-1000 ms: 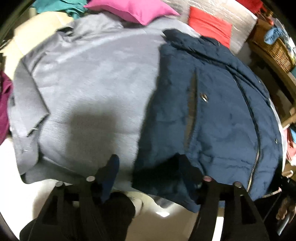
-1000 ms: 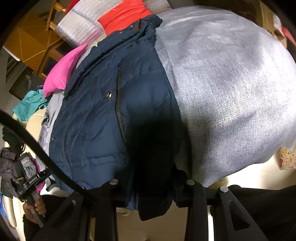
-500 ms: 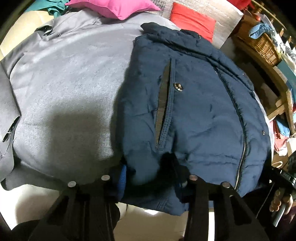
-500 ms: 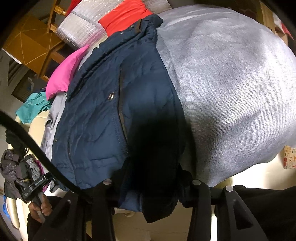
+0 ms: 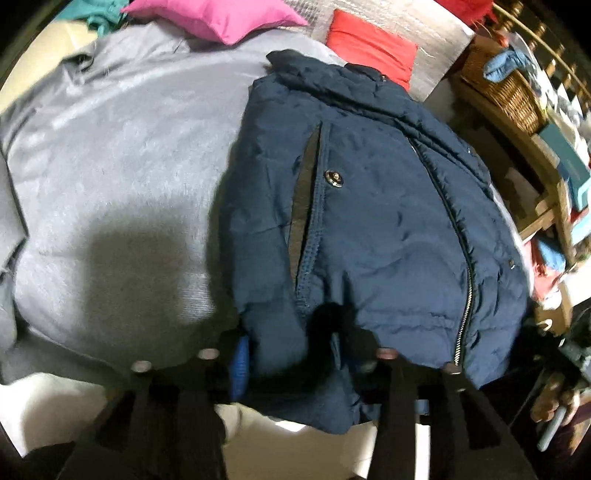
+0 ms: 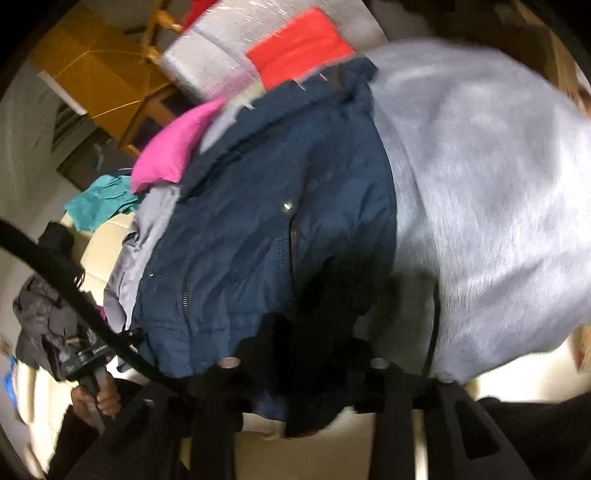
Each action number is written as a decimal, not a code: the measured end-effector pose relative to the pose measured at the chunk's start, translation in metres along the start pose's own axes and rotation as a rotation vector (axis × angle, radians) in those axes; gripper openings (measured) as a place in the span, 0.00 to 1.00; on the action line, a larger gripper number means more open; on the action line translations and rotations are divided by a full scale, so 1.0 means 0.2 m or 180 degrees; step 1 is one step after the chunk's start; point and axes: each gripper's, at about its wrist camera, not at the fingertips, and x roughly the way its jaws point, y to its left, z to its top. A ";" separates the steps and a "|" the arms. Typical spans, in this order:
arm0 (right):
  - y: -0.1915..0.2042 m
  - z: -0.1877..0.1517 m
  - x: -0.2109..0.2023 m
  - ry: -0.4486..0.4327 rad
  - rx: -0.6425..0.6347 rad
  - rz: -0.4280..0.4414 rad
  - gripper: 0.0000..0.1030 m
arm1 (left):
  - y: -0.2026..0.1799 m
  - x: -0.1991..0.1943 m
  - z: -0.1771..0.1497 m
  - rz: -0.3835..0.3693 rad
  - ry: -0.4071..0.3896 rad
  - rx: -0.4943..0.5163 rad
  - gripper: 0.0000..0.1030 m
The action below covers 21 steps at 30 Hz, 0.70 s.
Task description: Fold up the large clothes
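The navy padded jacket (image 5: 369, 229) lies front up on a wide grey garment (image 5: 118, 177) that covers most of the pale worktop (image 5: 48, 406). Its collar points toward the far edge, and its hem hangs over the near edge, where both claws are. A slanted pocket slit with a metal snap (image 5: 335, 179) runs down the chest, and the zip (image 5: 466, 306) runs along the side nearer the wooden shelves (image 5: 532, 155).

The left claw (image 5: 295, 354) sits at the near edge with the jacket's hem bunched between its fingers. Its jaws are opening, about half apart. The fabric is still between them, though whether the pads press it cannot be told in the dark folds there. The right claw (image 6: 303, 363) is at the same hem from the other side, its jaws also opening and about half apart, with dark cloth hanging down between them. That view is blurred, so contact cannot be told there either.

Beyond the collar, at the far edge, lie a pink cushion (image 5: 218, 16), a red cushion (image 5: 369, 48) against a silvery quilted pad (image 5: 436, 29), and a teal cloth (image 6: 99, 201). A wicker basket (image 5: 498, 81) stands on the shelves. In the left view a hand (image 5: 554, 398) grips the other tool's handle at the lower edge. In the right view the person's other hand (image 6: 96, 395) does the same, beside a black cable (image 6: 74, 291) and a dark grey garment (image 6: 37, 317).
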 end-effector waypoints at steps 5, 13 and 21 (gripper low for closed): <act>-0.05 0.02 0.13 0.0179 0.0206 -0.0006 0.53 | 0.02 -0.01 -0.01 -0.0080 -0.0041 -0.0059 0.29; 0.11 -0.01 -0.01 -0.0232 -0.0361 -0.0012 0.20 | -0.04 -0.14 -0.04 -0.0078 -0.0206 0.0150 0.15; 0.20 -0.06 -0.23 -0.0548 -0.0532 0.0317 0.13 | -0.12 -0.42 -0.06 -0.0319 -0.0412 0.0301 0.14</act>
